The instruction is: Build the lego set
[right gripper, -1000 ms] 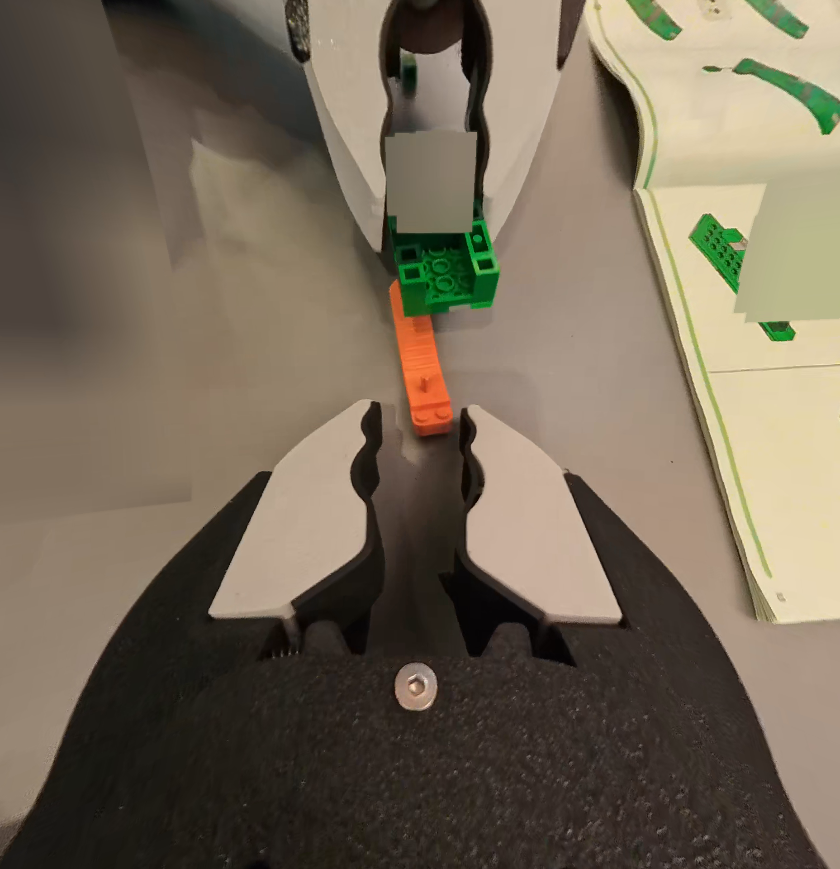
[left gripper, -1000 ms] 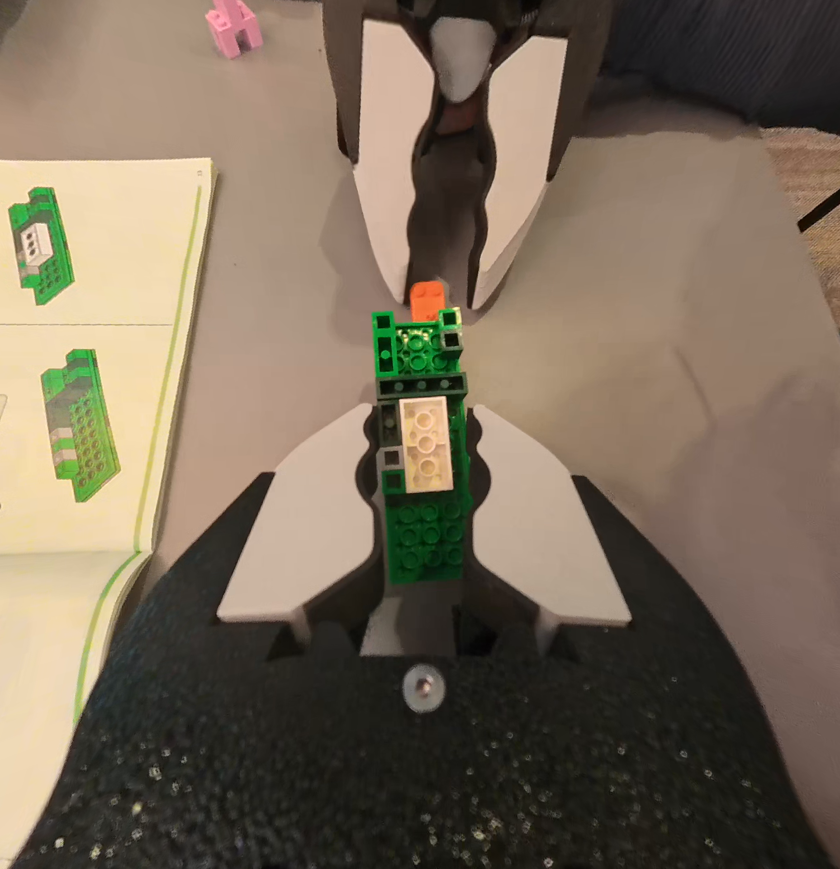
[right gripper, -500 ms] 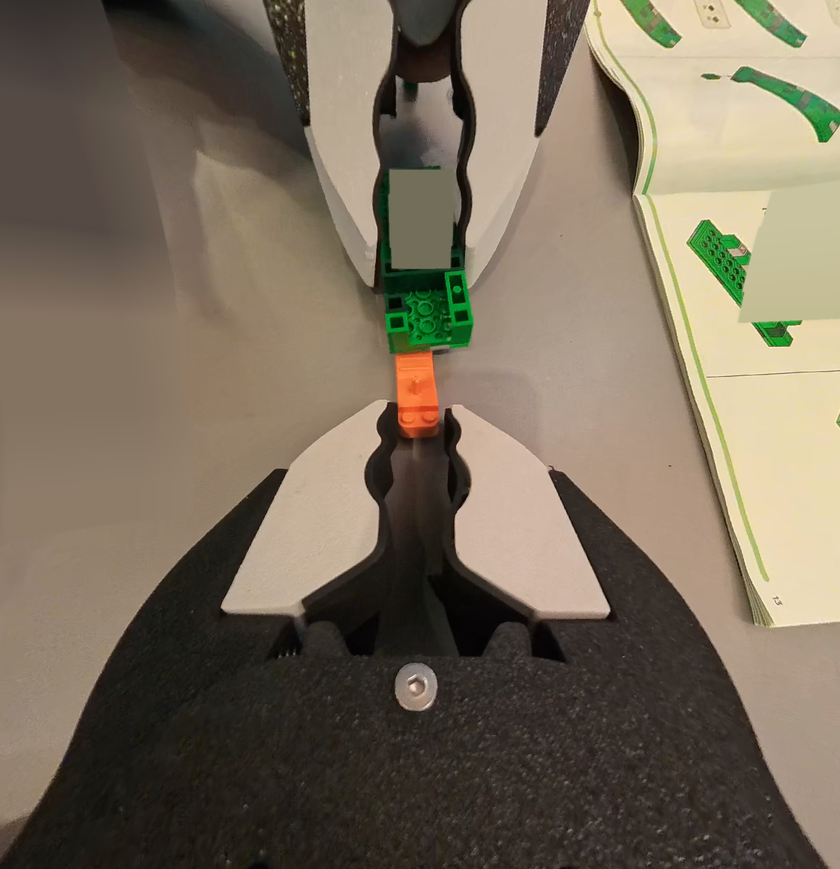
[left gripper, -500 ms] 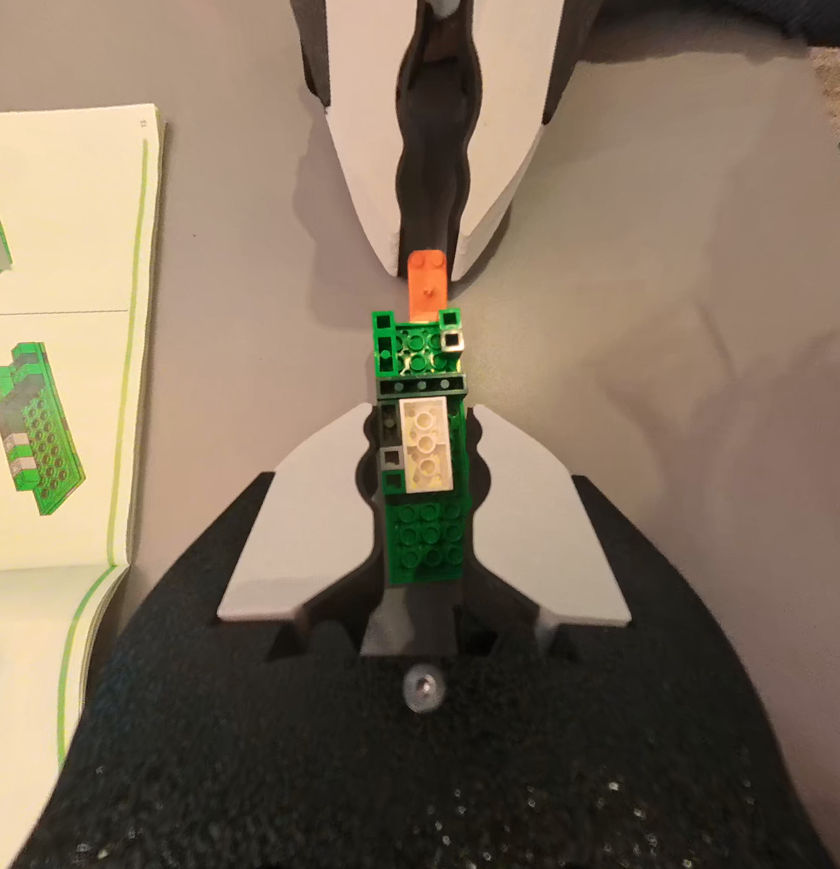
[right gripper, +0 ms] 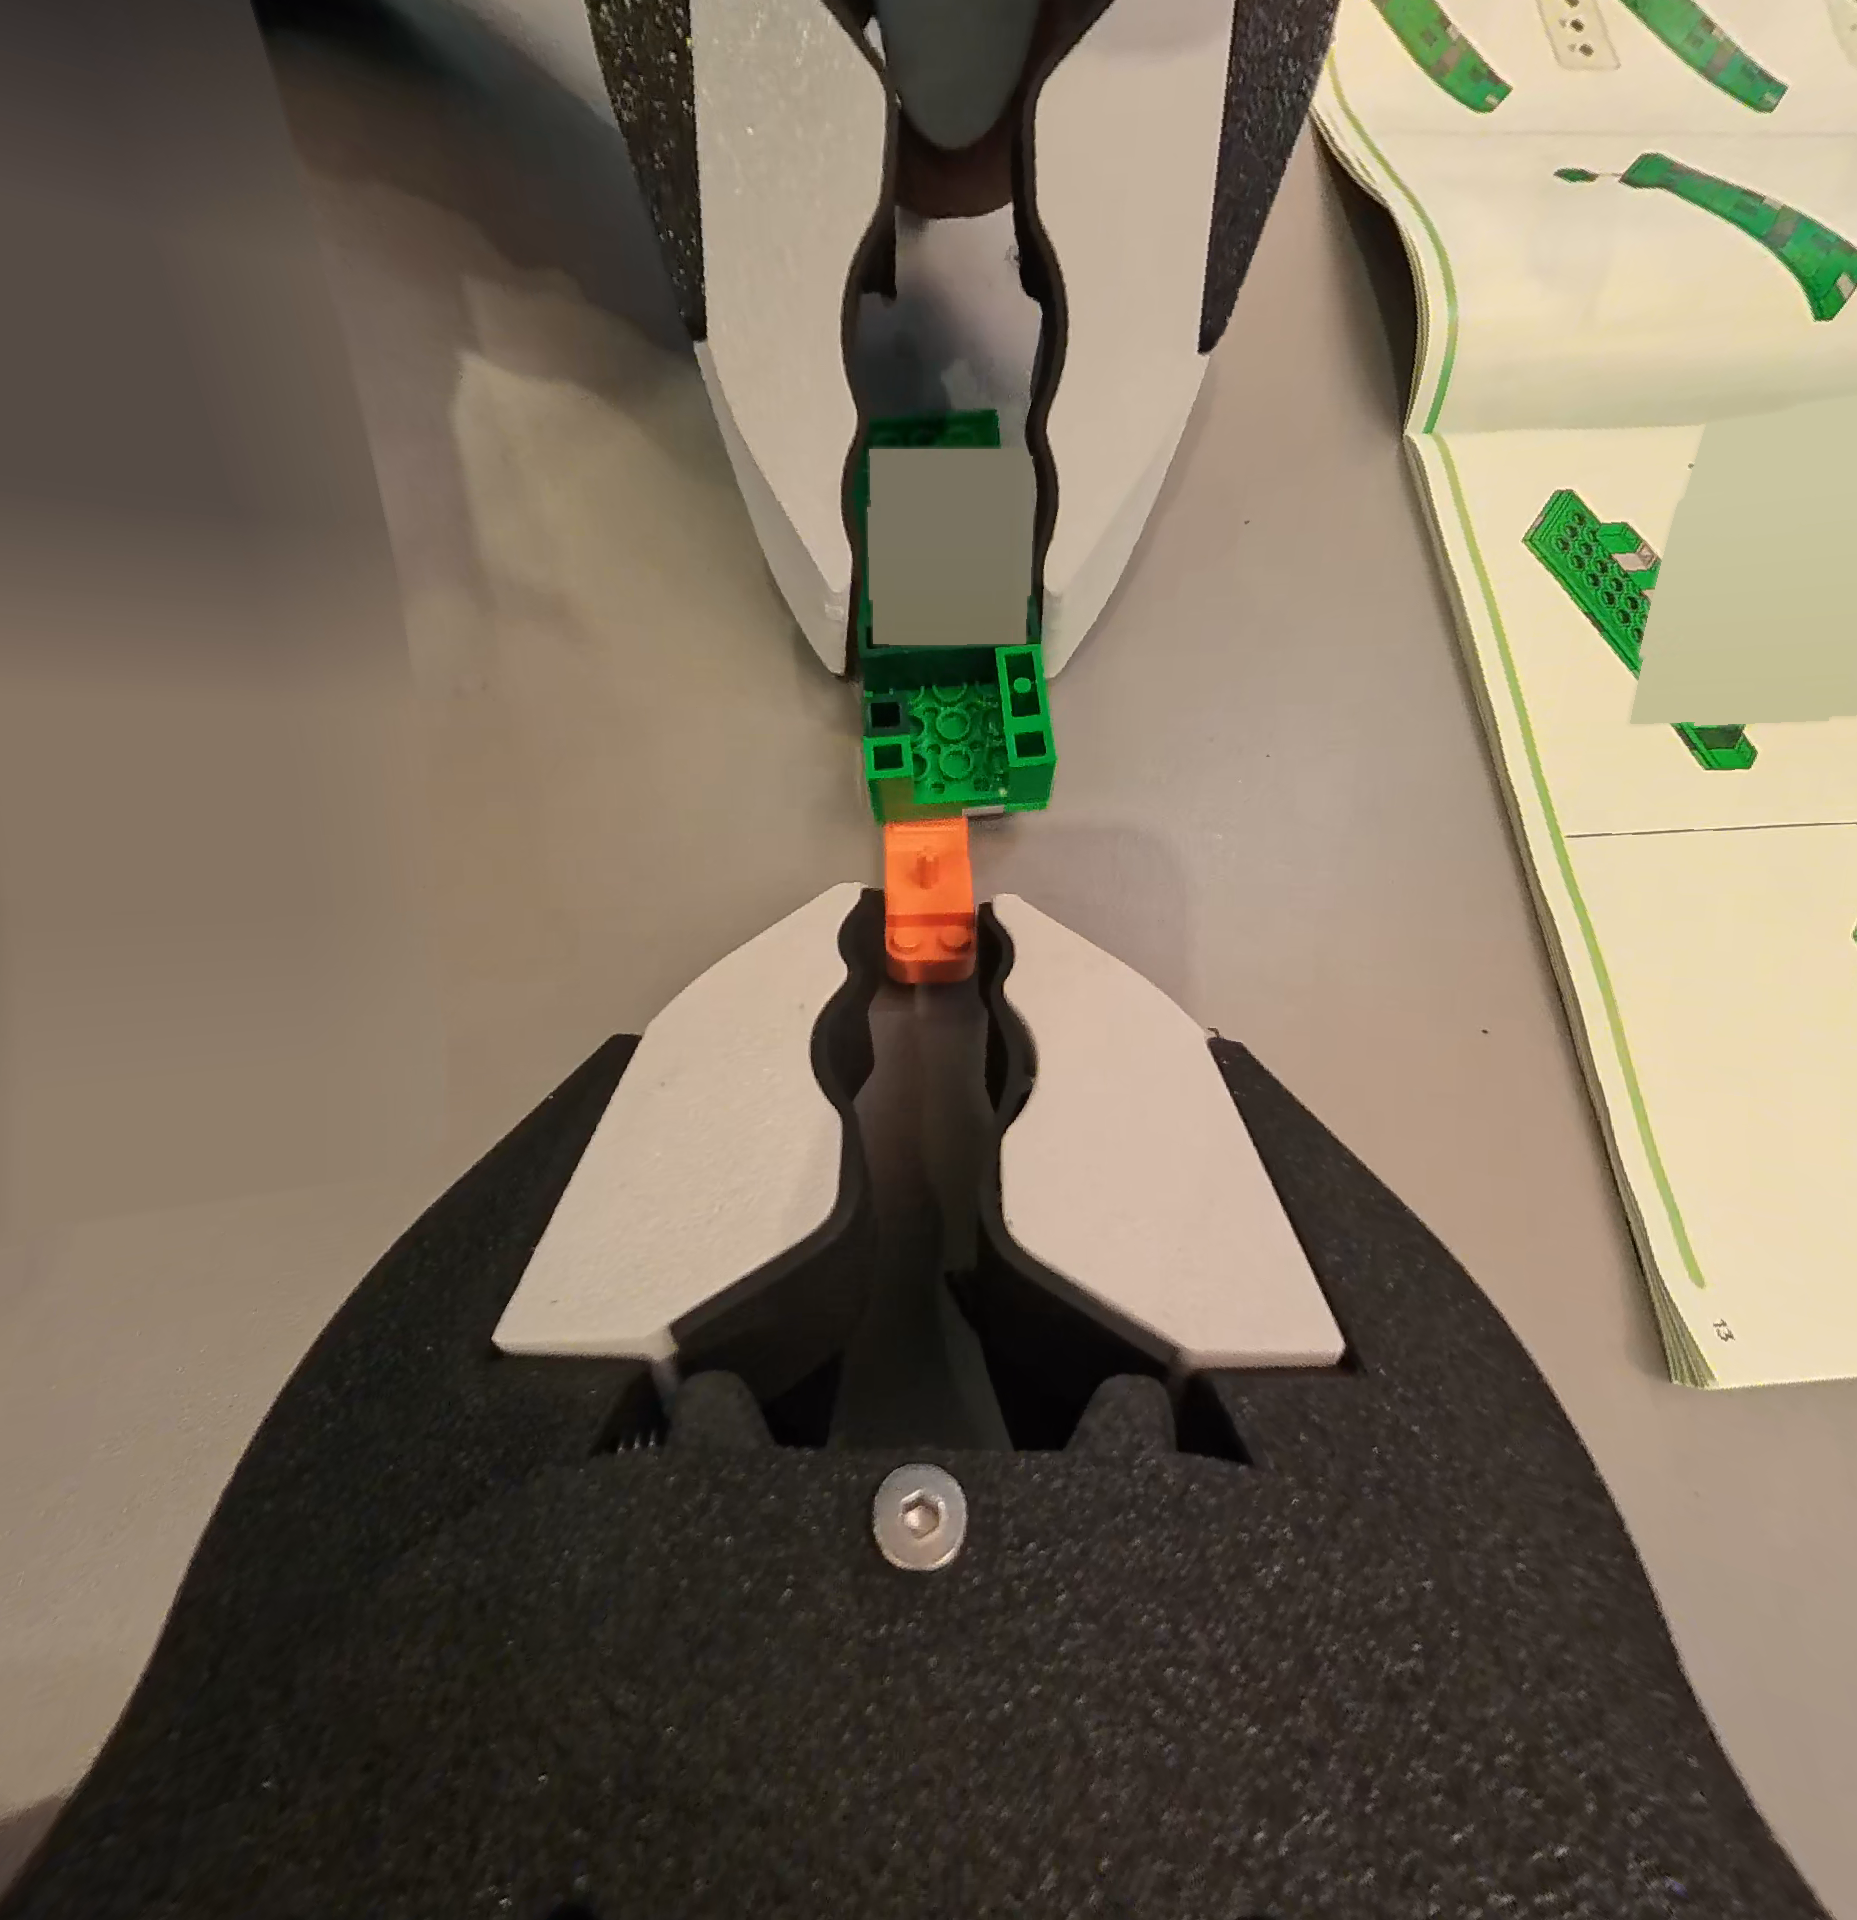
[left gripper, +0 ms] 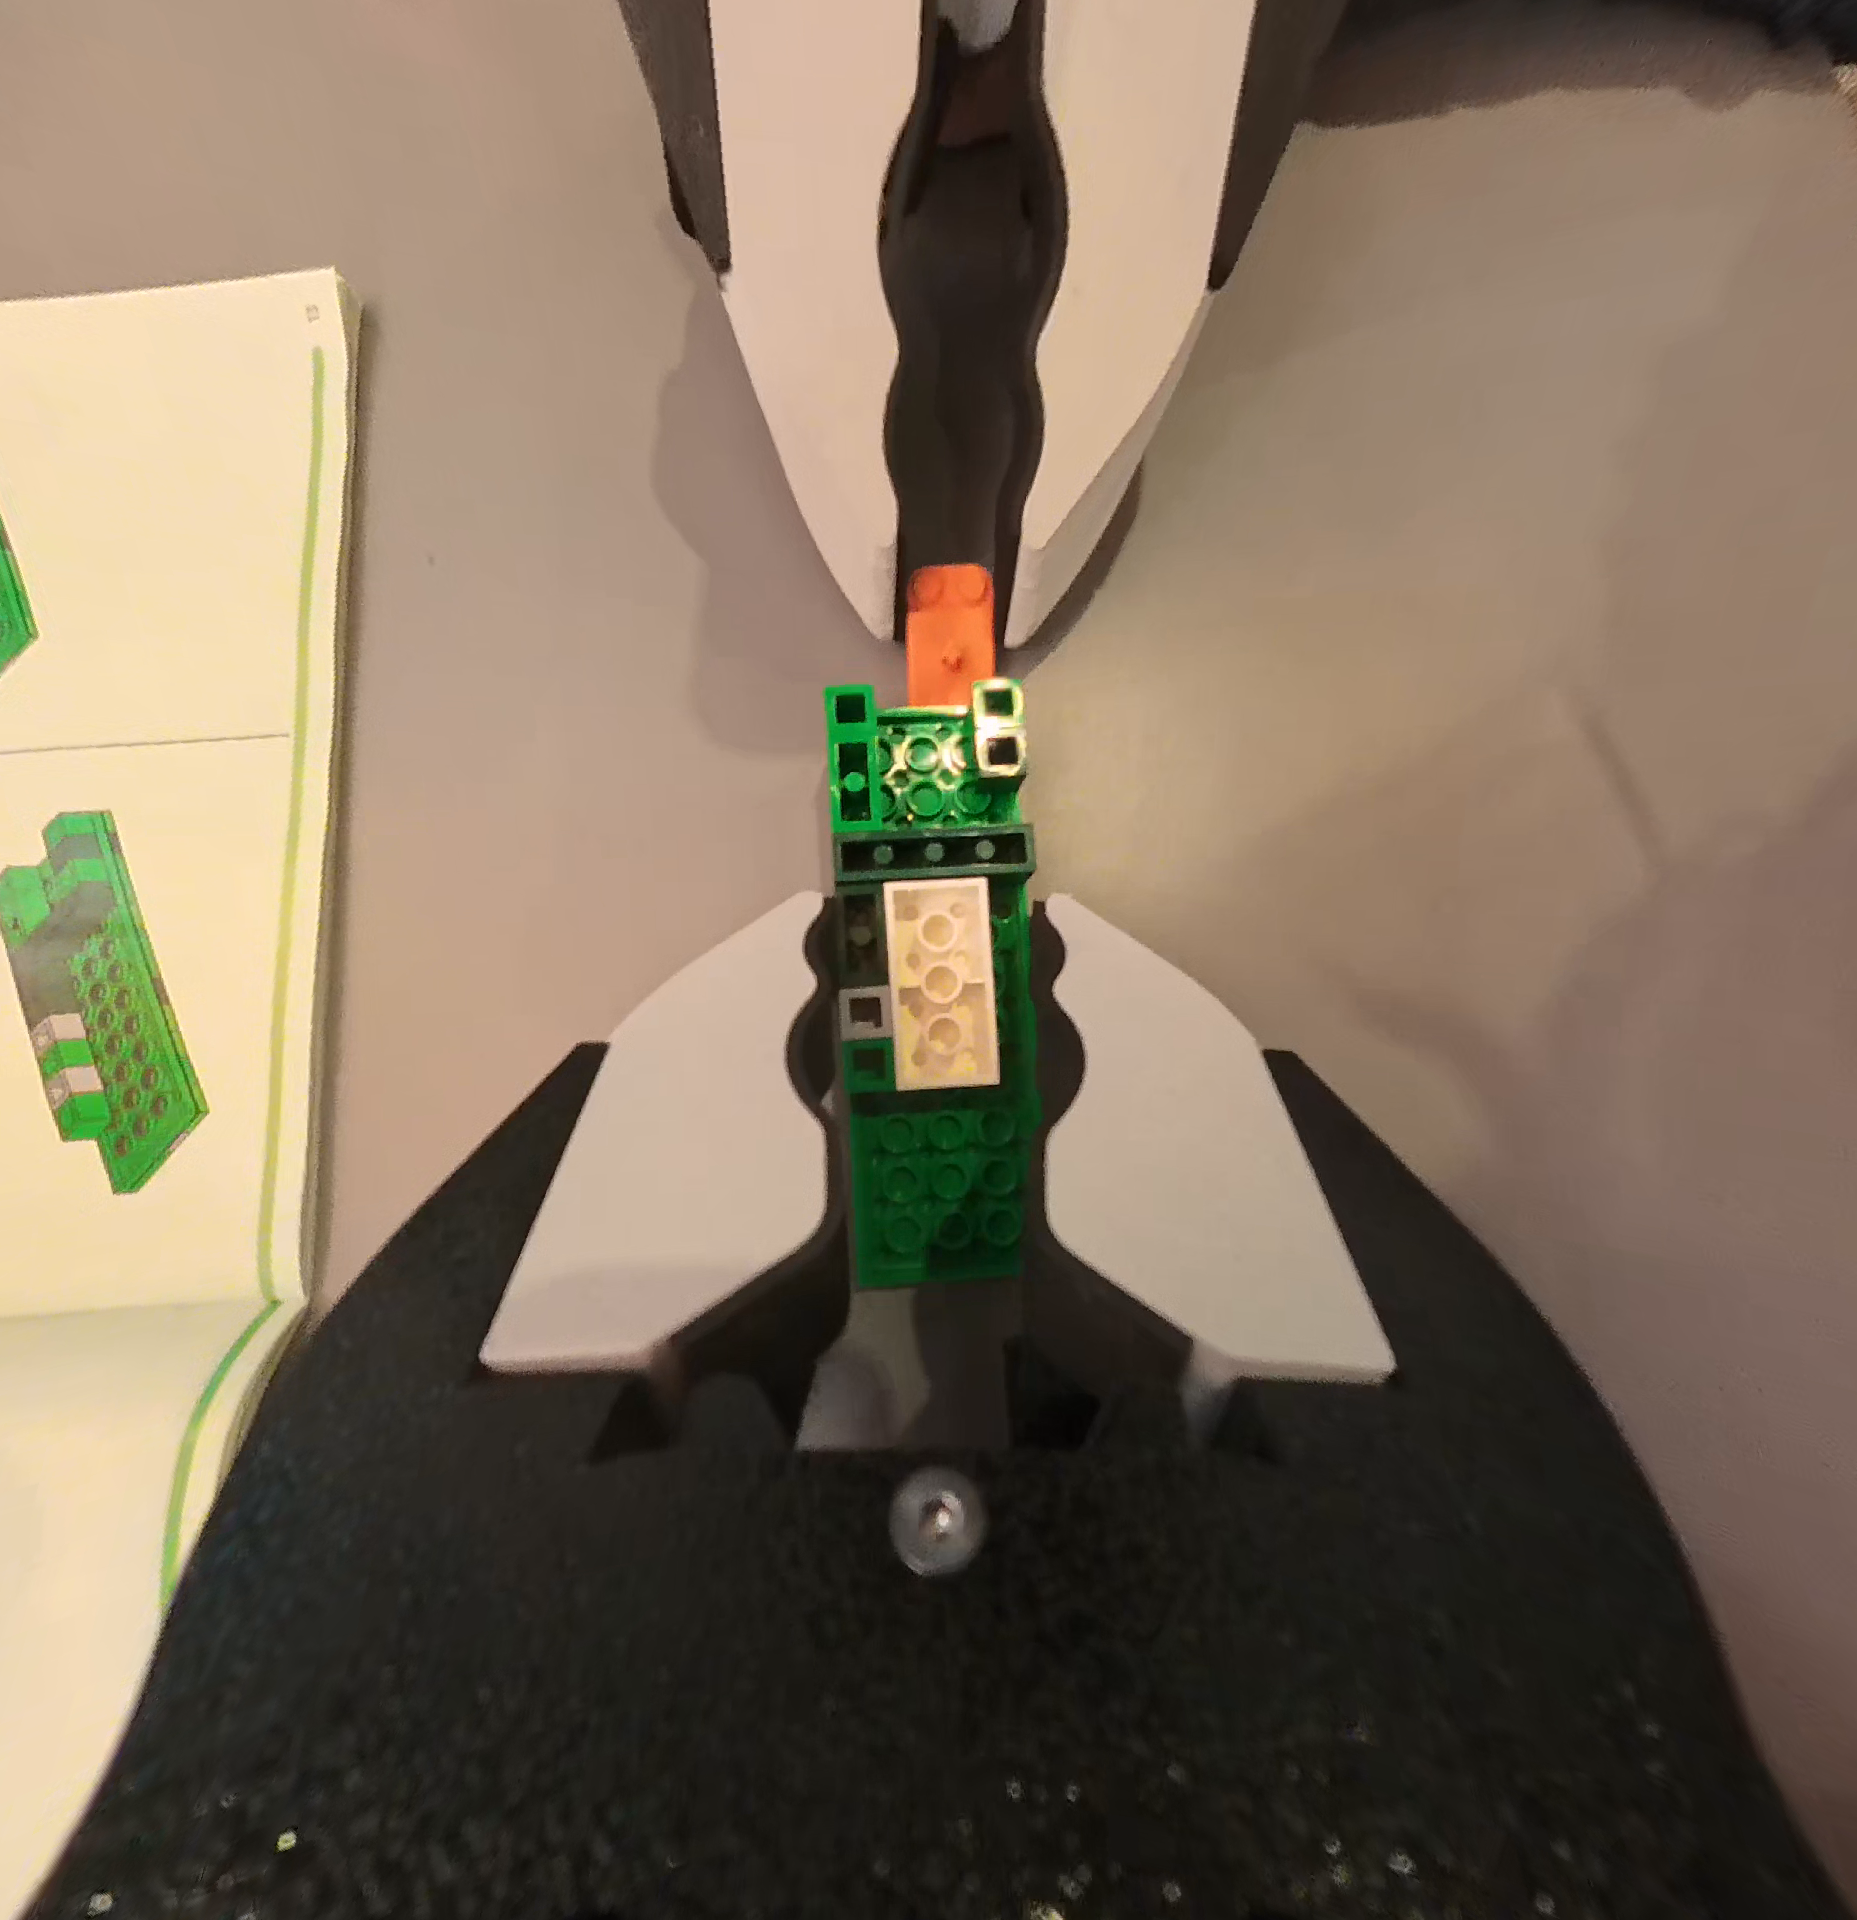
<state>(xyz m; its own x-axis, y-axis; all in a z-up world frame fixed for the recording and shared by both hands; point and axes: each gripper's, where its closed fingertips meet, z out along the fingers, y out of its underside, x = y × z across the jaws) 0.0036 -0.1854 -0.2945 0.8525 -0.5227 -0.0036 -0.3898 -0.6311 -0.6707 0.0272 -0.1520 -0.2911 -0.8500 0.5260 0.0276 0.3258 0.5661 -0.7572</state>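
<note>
My left gripper (left gripper: 929, 914) is shut on a long green Lego assembly (left gripper: 945, 1184) with a white brick (left gripper: 939, 982) on top, which points forward past the fingertips. An orange brick separator (left gripper: 947, 649) sticks out from under the assembly's far end. My right gripper (right gripper: 924, 909) faces the left one and is shut on the separator's studded end (right gripper: 929, 883). In the right wrist view the green assembly (right gripper: 955, 738) sits just beyond the separator, held between the left gripper's fingers (right gripper: 758, 468). The rest of the separator is hidden under the assembly.
An open instruction booklet lies on the grey table (left gripper: 1423, 727), to the left in the left wrist view (left gripper: 145, 831) and to the right in the right wrist view (right gripper: 1682, 935).
My right gripper has moved forward around the orange separator's end and closed on it. The separator has straightened in line with the assembly. The two grippers have come closer together.
</note>
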